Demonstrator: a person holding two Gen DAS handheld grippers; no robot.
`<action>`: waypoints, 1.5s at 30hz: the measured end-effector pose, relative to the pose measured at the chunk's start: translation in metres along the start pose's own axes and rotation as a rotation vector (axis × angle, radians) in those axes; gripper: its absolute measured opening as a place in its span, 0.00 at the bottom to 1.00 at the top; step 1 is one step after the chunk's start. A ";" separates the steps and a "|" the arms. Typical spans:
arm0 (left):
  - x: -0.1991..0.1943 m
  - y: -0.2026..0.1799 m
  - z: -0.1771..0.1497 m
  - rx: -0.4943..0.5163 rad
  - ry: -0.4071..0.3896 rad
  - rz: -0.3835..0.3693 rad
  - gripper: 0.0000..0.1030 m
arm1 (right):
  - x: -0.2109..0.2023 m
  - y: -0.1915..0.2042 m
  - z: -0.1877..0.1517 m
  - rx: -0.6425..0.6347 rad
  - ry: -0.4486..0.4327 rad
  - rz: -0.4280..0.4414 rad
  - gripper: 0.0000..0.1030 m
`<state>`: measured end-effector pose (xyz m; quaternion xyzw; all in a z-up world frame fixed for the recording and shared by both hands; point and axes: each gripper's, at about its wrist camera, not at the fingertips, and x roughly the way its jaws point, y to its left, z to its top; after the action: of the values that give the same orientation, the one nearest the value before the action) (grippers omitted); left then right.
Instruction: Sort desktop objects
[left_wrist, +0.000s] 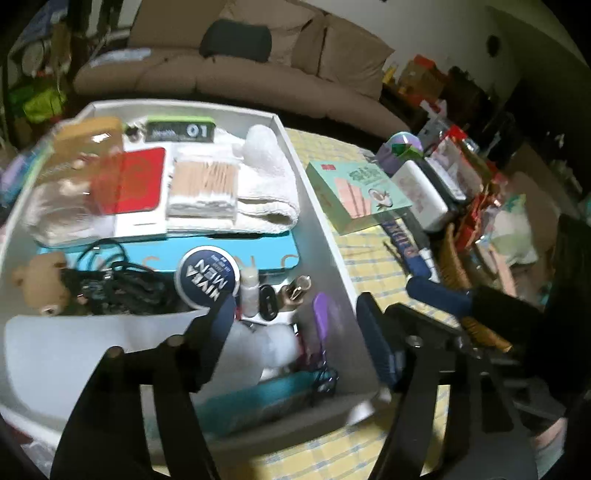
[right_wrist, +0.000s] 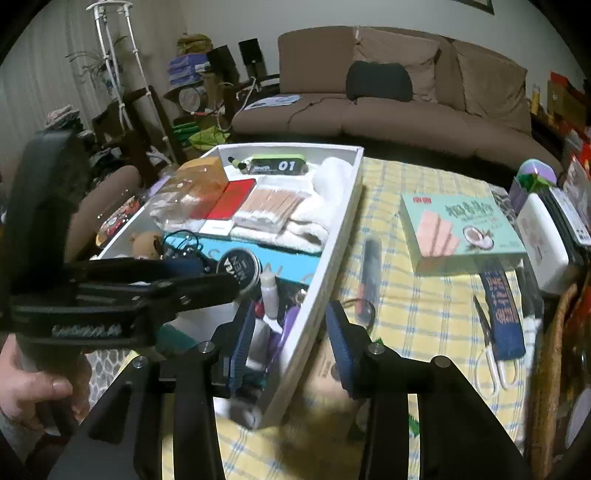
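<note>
The left gripper stood released, its jaws wide apart and empty, one jaw over the near end of the box and the other outside its right wall; the right gripper was likewise released and held nothing, straddling that same wall from the near side; between its jaws lay a blurred tan thing on the table, too smeared to name; inside the box, nearest, were a purple handle, a small bottle and a Nivea tin, with a black cable and a bear to the left; behind them lay a blue tin, and farther back cotton swabs, a red card and a white towel; outside, on the checked cloth just beside the box wall, lay a dark pen, apart from both grippers; farther right were scissors, a blue strap and a wafer box, and beyond all a brown sofa; the step in hand seemed to be a reach between loads, the box already well filled and loose things left on the table; the next move likely called for the right gripper to swing clear of the wall, settle over the pen across its length, and clench low enough to catch it without snagging the cloth.
</note>
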<state>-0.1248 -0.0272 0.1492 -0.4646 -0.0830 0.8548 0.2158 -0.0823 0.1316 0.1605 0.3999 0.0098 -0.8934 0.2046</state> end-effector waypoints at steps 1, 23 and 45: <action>-0.004 -0.002 -0.003 0.008 -0.007 0.016 0.66 | -0.001 0.000 -0.002 0.005 0.003 0.003 0.42; -0.082 -0.031 -0.044 0.081 -0.106 0.168 1.00 | -0.069 -0.009 -0.034 0.104 -0.052 -0.059 1.00; -0.060 -0.089 -0.117 0.120 -0.101 0.025 1.00 | -0.105 -0.088 -0.102 0.168 -0.075 -0.106 1.00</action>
<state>0.0267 0.0188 0.1604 -0.4080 -0.0369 0.8832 0.2281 0.0203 0.2682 0.1538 0.3807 -0.0515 -0.9150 0.1229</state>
